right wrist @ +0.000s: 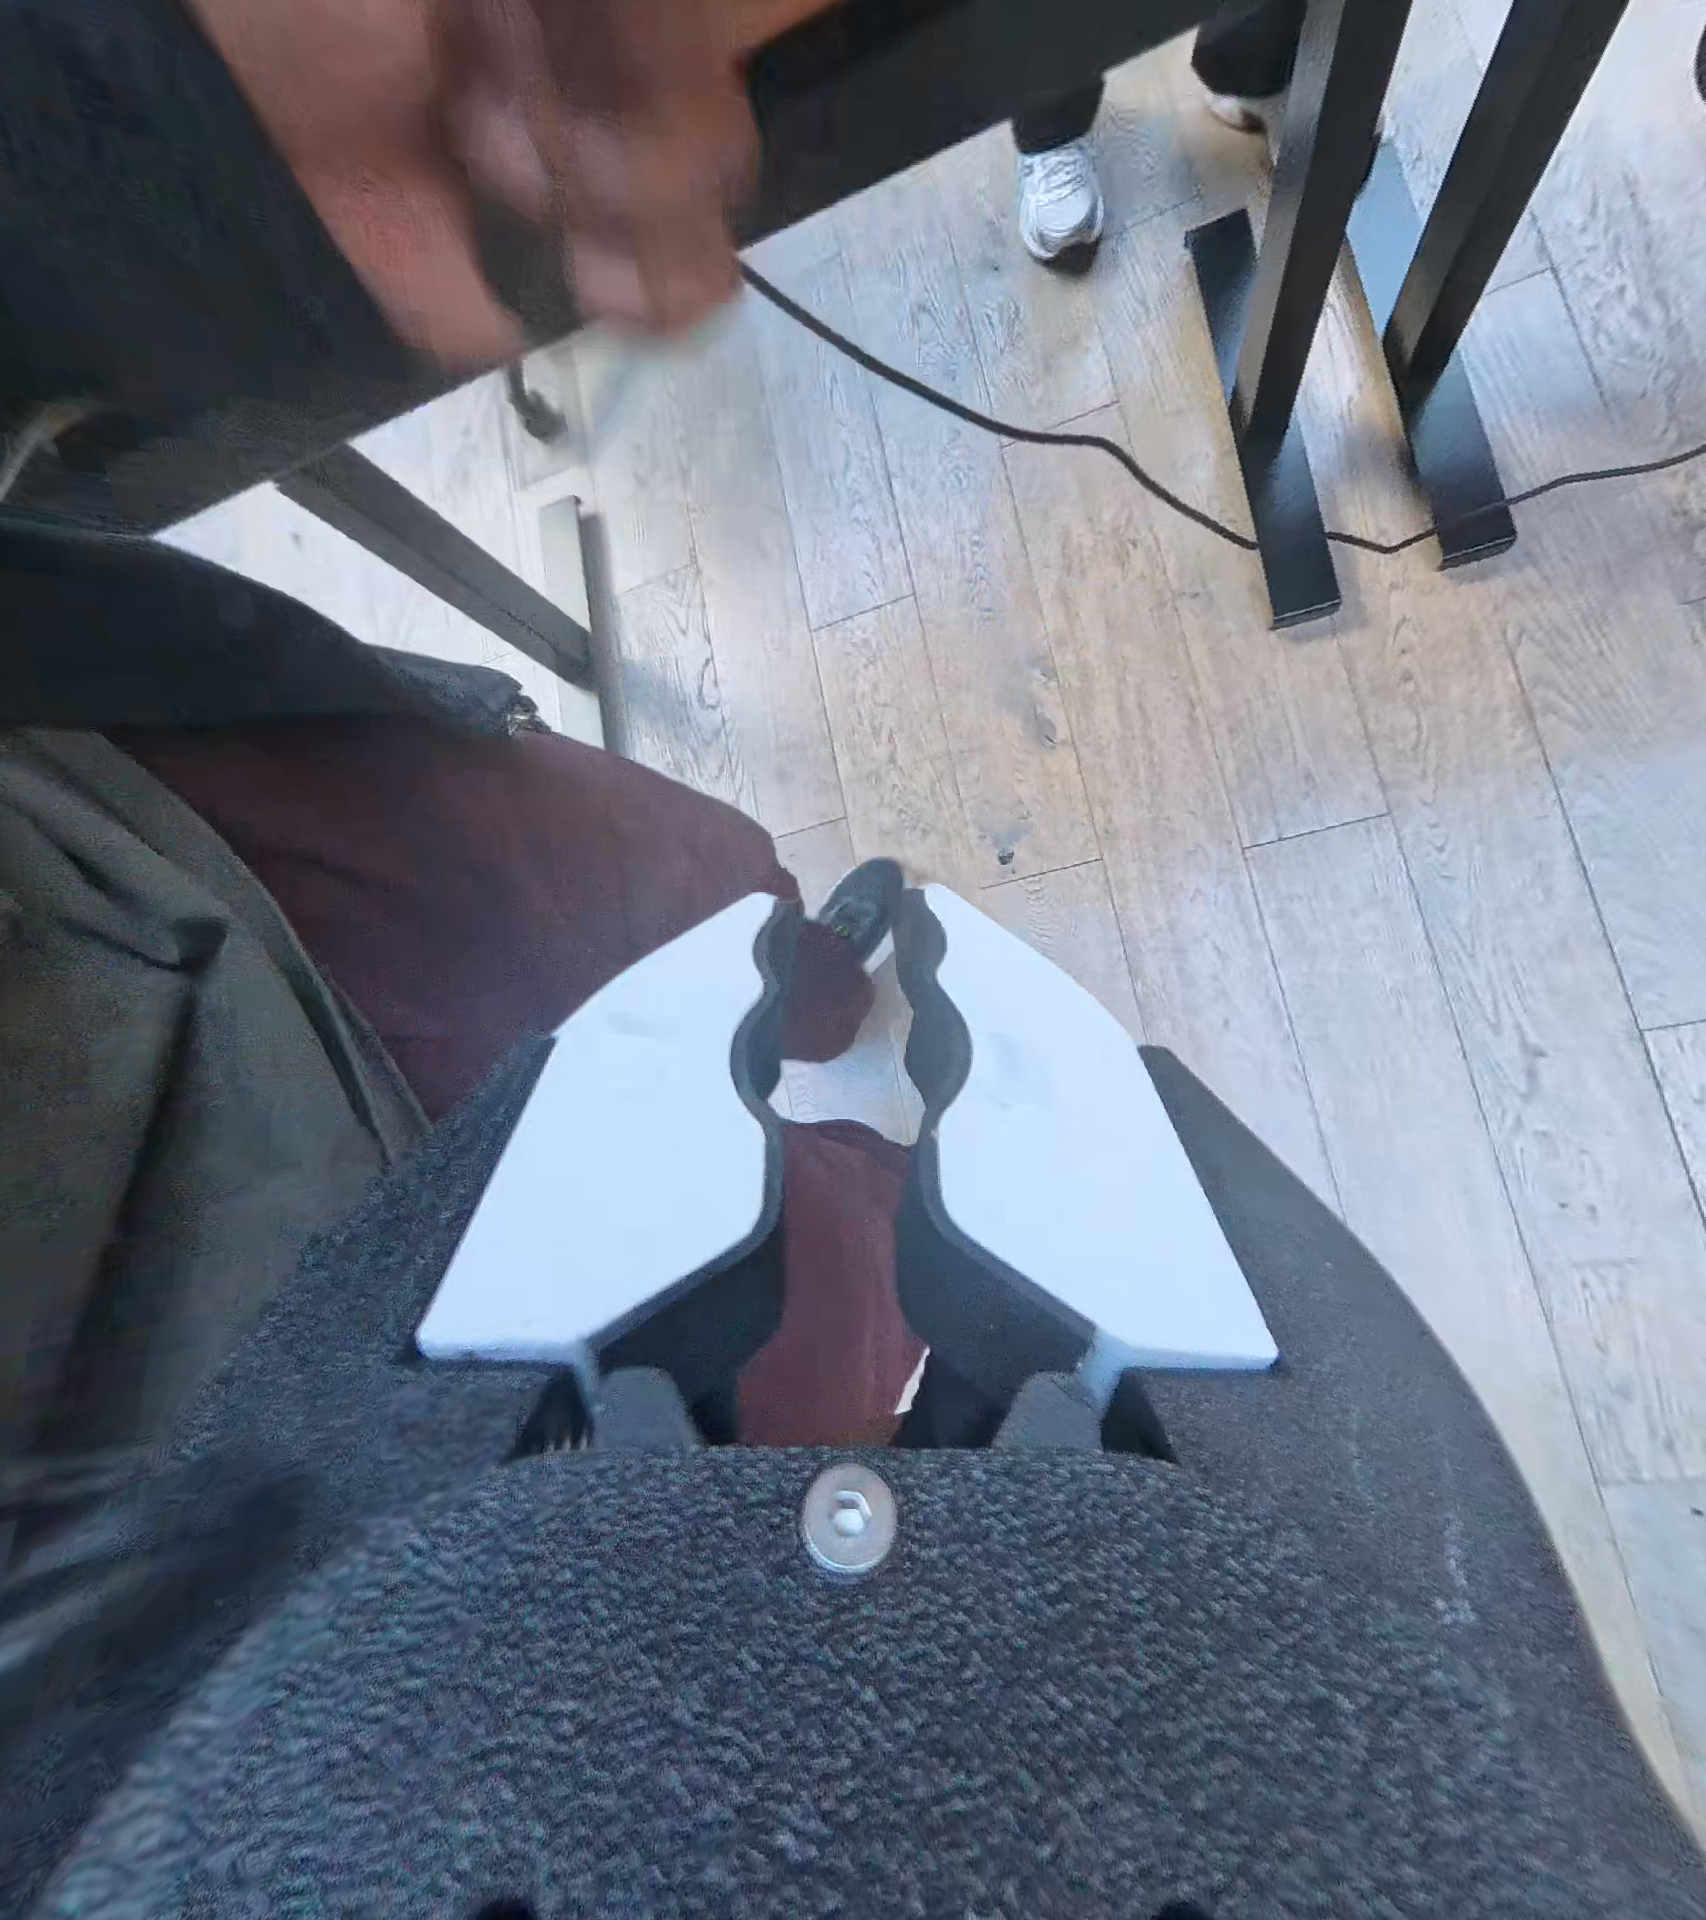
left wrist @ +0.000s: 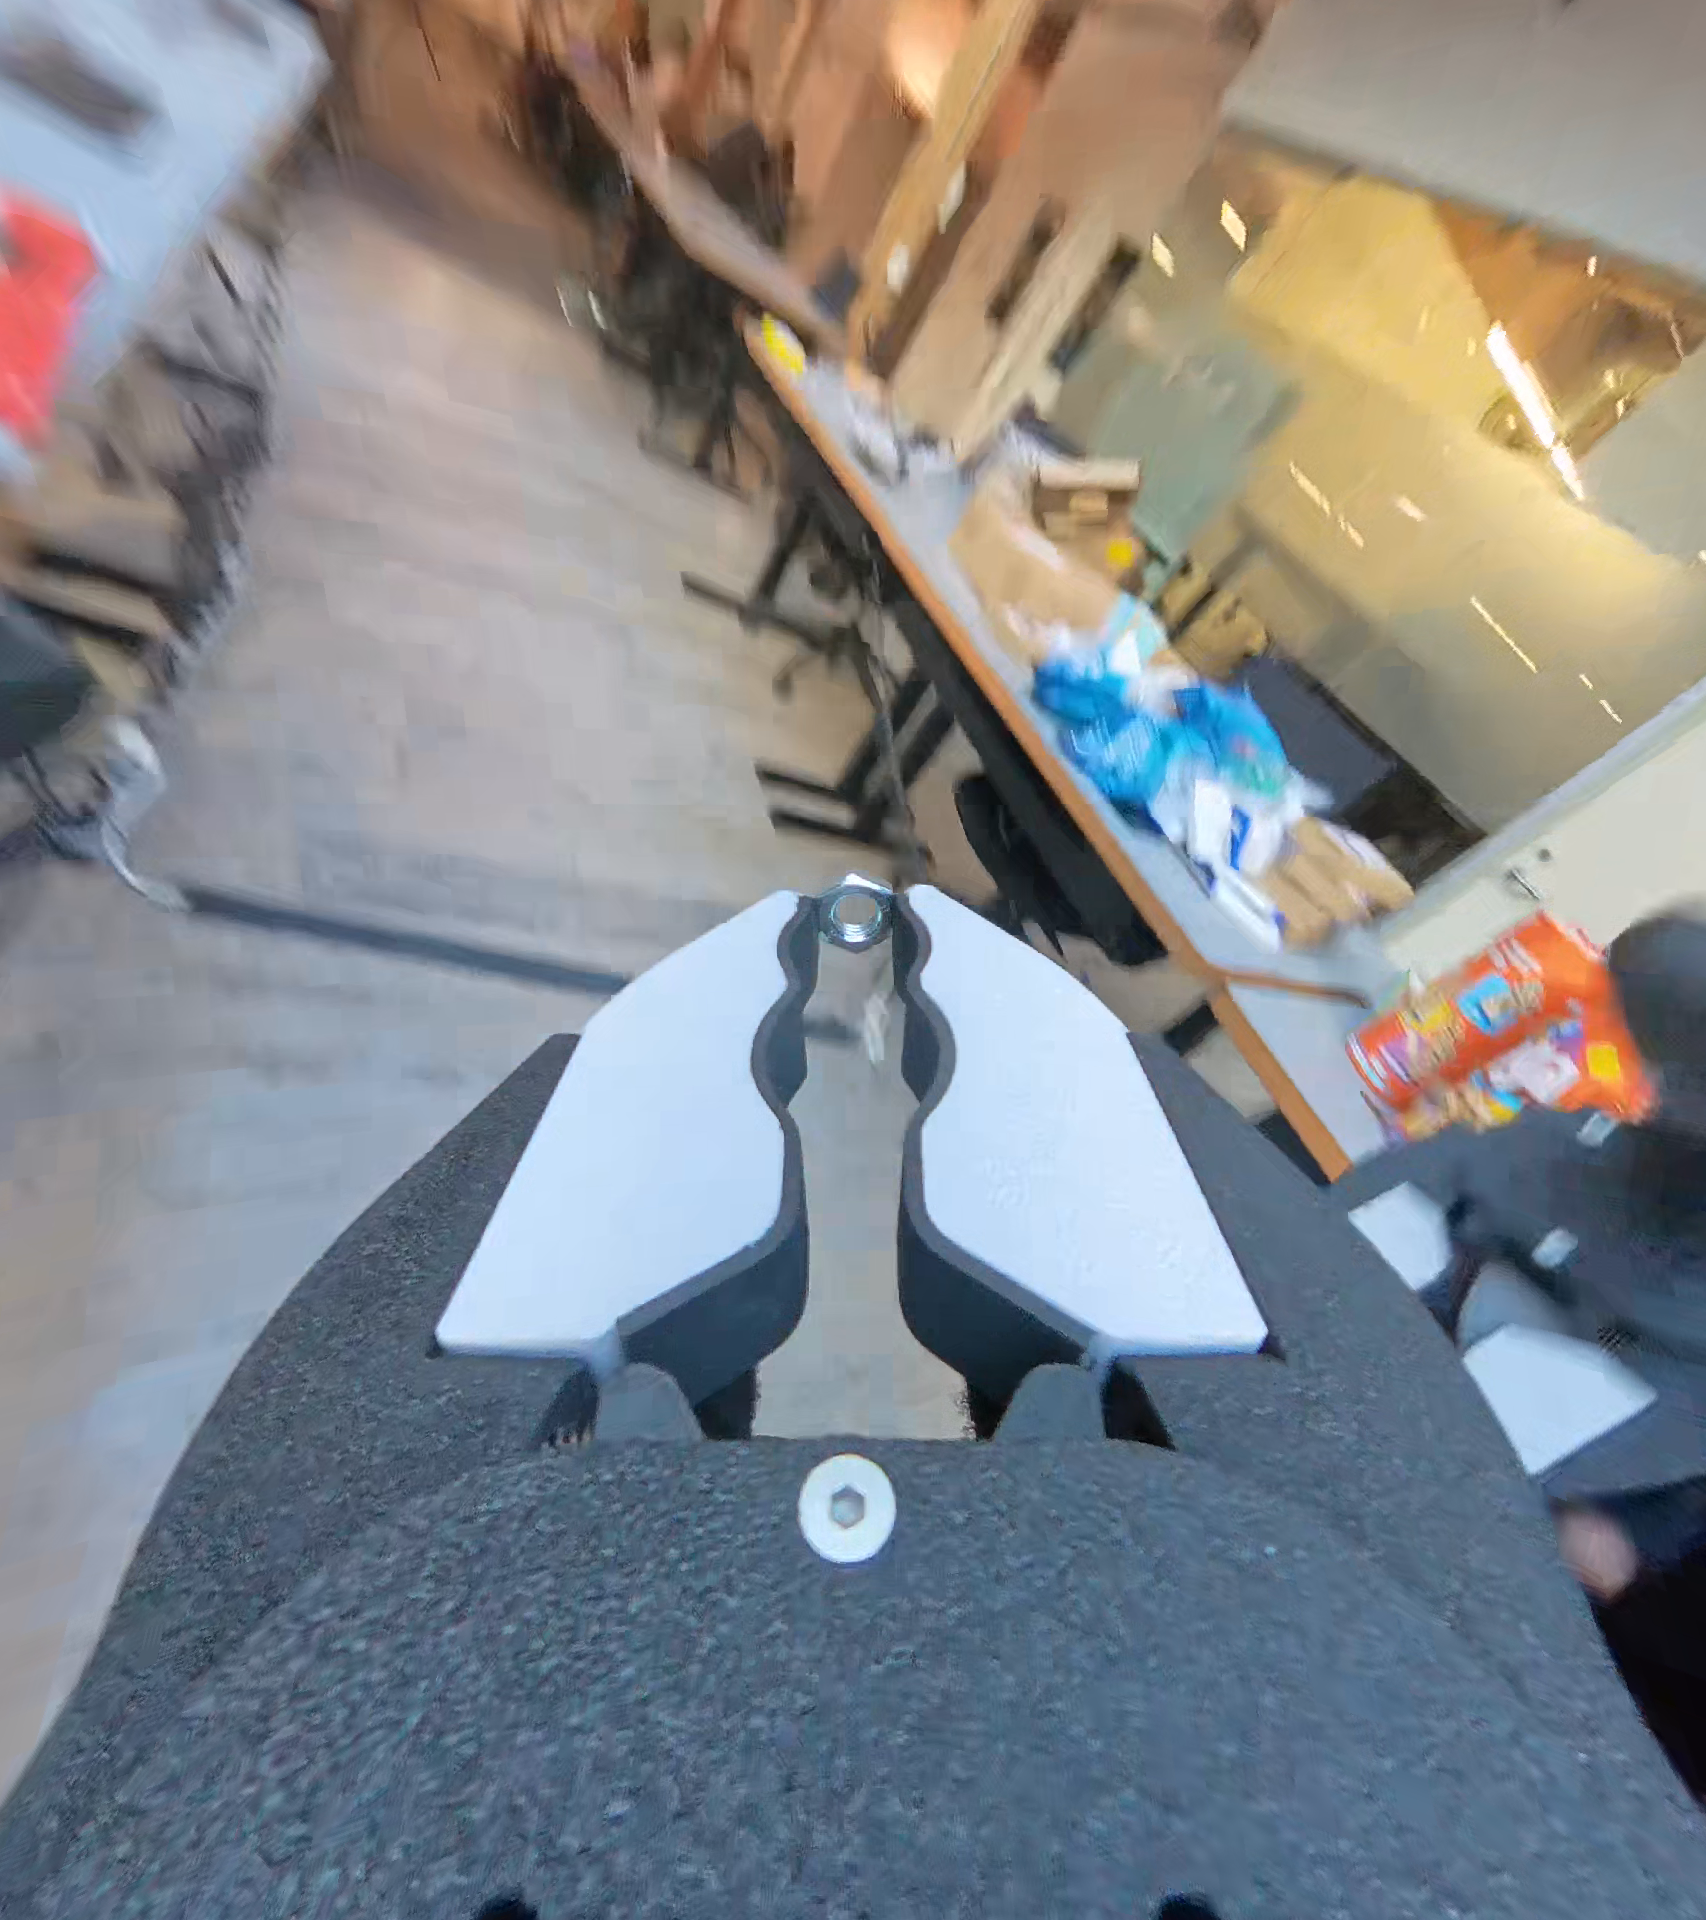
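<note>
**Steel nut pinched at the tips, right tool held low**

The left gripper [left wrist: 854, 914], white plates on grainy black, clamps a bright hexagonal metal nut [left wrist: 855, 916] at its fingertips, high above pale plank flooring [left wrist: 475, 582]. A long wood-edged table [left wrist: 942, 582] runs down the right, blue bags [left wrist: 1155, 727] heaped near its edge; an orange printed box [left wrist: 1498, 1029] is blurred. The right gripper [right wrist: 854, 920] points at the grey wood-grain floor [right wrist: 1244, 831]; its tips nearly meet around a small dark object [right wrist: 861, 902], contact unclear. Maroon fabric [right wrist: 516, 873] lies beneath, and a blurred hand [right wrist: 516, 156] hovers top left.

Left gripper [left wrist: 855, 914] jaws pinch a metal nut [left wrist: 853, 914].
</note>
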Demonstrator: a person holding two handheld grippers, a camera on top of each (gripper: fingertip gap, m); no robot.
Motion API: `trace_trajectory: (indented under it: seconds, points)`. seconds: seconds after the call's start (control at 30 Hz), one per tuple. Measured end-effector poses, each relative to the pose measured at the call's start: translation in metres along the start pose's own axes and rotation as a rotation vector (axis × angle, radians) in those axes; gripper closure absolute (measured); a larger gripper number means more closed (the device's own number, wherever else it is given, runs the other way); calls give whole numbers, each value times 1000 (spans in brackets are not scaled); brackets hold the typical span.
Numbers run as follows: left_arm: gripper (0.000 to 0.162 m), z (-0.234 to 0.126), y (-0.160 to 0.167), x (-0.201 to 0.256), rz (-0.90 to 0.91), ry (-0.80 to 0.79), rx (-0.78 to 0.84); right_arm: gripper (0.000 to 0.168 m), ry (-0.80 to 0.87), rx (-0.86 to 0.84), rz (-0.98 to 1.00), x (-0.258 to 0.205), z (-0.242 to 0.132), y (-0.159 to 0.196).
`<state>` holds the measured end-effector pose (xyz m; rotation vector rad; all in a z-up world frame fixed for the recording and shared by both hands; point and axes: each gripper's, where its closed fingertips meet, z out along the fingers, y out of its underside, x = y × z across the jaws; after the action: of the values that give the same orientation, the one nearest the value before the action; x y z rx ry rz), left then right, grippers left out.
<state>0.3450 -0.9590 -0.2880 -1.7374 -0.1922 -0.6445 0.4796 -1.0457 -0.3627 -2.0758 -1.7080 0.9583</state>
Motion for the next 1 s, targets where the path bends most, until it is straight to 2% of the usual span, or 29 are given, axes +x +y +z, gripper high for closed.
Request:
trace_trajectory:
  seconds: [0.03,0.13,0.23,0.3,0.37,0.47,0.6,0.73,0.83,1.0]
  points:
    - [148,-10,-40,-7,33,-23,61,146,4,-3,4,5,9,-6]
    - [148,-55,-167,-34,149,-129,232,146,20,-8,15,24,47,-28]
    - [148,-110,-278,-49,350,-274,337,146,6,19,23,34,88,-73]
    - [148,-142,-330,-50,400,-344,396,146,-31,53,0,31,106,-114]
    - [148,-162,-363,-54,409,-399,428,147,-74,88,-39,26,117,-153]
    - [148,-165,-373,-82,409,-523,399,147,-137,104,-125,23,126,-195]
    - [148,-130,-339,-186,322,-742,340,147,-221,94,-192,40,137,-225]
    - [148,-111,-326,-320,301,-1070,289,147,-298,57,-210,76,139,-233]
    - [148,-108,-316,-406,276,-1278,171,147,-344,27,-184,110,131,-232]
    - [148,-110,-301,-498,272,-1437,-150,148,-359,-7,-134,171,114,-233]
